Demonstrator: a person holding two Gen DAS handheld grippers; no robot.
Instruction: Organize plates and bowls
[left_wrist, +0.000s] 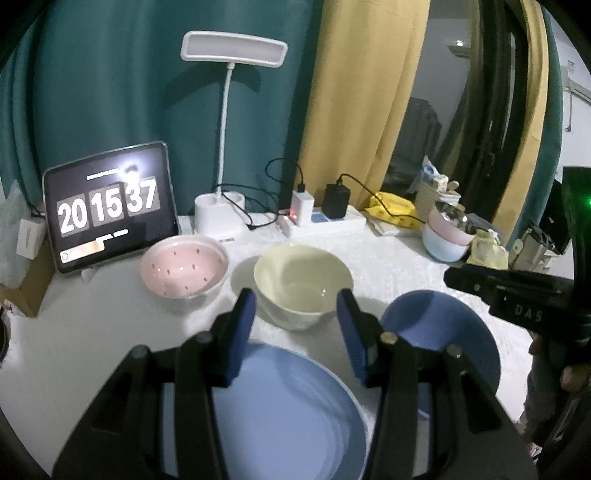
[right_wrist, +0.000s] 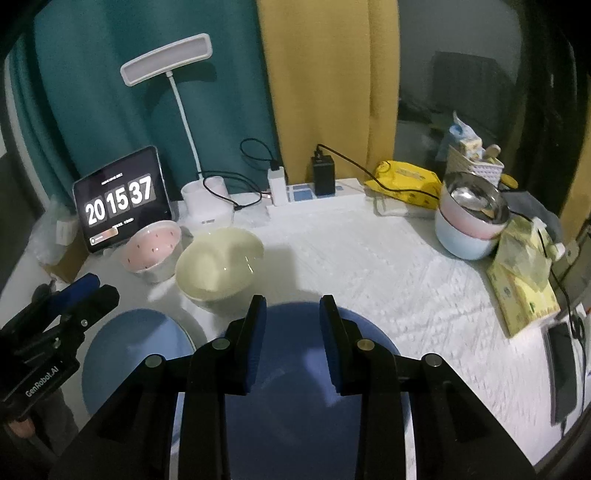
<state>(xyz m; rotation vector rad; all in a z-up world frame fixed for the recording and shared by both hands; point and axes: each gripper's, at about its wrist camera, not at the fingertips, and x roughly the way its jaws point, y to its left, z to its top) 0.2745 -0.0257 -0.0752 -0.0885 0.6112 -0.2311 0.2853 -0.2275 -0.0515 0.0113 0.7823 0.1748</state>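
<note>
Both jaws of the left gripper (left_wrist: 297, 328) stand parted and empty above the light blue plate (left_wrist: 280, 417); the right gripper (right_wrist: 293, 341) hangs likewise released over the darker blue plate (right_wrist: 306, 417). Beyond the fingers sit the cream bowl (right_wrist: 218, 264) and, further left, the pink bowl (right_wrist: 153, 249). Best to nip a plate by its near rim, lift it level and stack it squarely. Legible writing: "GenRobot.AI" on the left gripper's body, "20 15 37" on the tablet (right_wrist: 120, 199).
</note>
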